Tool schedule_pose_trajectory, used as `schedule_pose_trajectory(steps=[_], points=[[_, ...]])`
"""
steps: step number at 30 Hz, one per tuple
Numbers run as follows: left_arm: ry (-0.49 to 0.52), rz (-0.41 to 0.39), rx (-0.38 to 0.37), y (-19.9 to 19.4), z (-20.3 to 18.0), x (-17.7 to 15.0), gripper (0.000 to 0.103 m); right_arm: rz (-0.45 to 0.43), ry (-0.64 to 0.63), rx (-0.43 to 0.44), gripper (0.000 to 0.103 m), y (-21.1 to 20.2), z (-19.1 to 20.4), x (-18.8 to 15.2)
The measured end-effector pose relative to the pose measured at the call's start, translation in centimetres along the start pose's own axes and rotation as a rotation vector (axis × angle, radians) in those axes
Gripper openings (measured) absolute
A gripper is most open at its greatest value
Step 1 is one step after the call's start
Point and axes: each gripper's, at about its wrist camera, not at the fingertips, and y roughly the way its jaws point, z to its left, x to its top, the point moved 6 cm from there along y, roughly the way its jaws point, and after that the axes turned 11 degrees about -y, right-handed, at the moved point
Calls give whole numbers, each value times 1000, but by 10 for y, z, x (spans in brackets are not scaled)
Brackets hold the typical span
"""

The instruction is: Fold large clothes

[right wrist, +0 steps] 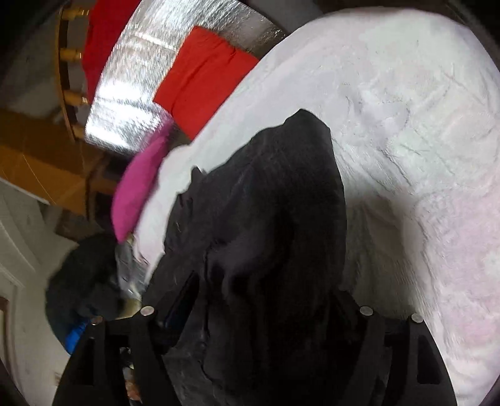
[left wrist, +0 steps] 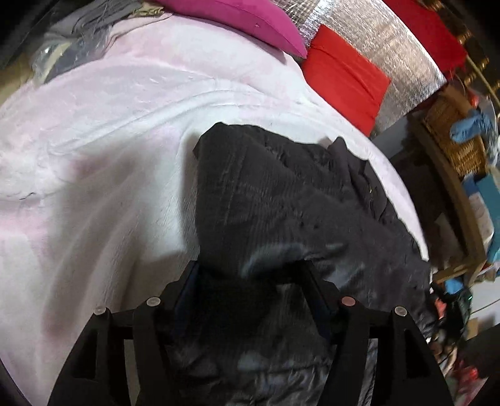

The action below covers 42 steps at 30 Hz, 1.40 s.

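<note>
Black garment [left wrist: 281,193] on pale blanket [left wrist: 109,140]

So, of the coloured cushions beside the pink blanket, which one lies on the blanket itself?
The magenta cushion: its pointed corner rests on the blanket's edge. The red cushion lies off it, against the silver wall.

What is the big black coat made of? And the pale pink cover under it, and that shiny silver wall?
Black coat: seemingly ribbed, corduroy-like cloth, matt, with a slick shiny lining, maybe nylon, near the tongs.
Pale pink cover: probably fleece or plush; it looks fuzzy with soft creases.
Silver wall: likely foil sheeting; it glints, with a fine grid pattern.
</note>
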Motion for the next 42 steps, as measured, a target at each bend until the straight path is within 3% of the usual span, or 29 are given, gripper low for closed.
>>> schedule_pose_trajectory(steps=[2, 4, 6, 8, 11, 17, 22, 25, 27, 29, 30, 35, 42], points=[[-38, 10, -35, 6, 0, 7, 66, 4, -17, 19, 78, 7, 2, 3], [-51, 8, -57, 9, -2, 12, 65, 21, -53, -13, 71, 16, 6, 3], [-47, -1, -49, 12, -4, 16, 54, 44, -78, -64, 44, 25, 5, 4], [-26, -23, -38, 15, -9, 20, 38, 36, -104, -83, 40, 25, 7, 9], [18, -61, -1, 17, -17, 29, 26, 19, -185, -149, 34, 29, 16, 17], [4, -90, -8, 30, -24, 56, 23, -25, -257, -209, 29, 45, 23, 45], [-2, -92, 10, 46, -24, 69, 26, -43, -274, -241, 29, 67, 9, 58], [-14, -104, 41, 43, -22, 62, 40, -49, -205, -162, 32, 64, 1, 57], [-45, -73, 33, 39, -17, 52, 47, -33, -151, -140, 42, 60, -1, 55], [-67, -61, 32, 31, -12, 44, 55, -4, -106, -104, 65, 55, 1, 49], [-64, -52, 42, 27, -11, 38, 55, 11, -104, -117, 68, 52, 2, 45], [7, -49, 114, -2, 0, 11, 57, 76, -208, -202, 69, 34, 7, 17], [14, -71, 134, -44, 22, -10, 62, 44, -237, -307, 69, -8, 13, -16]])
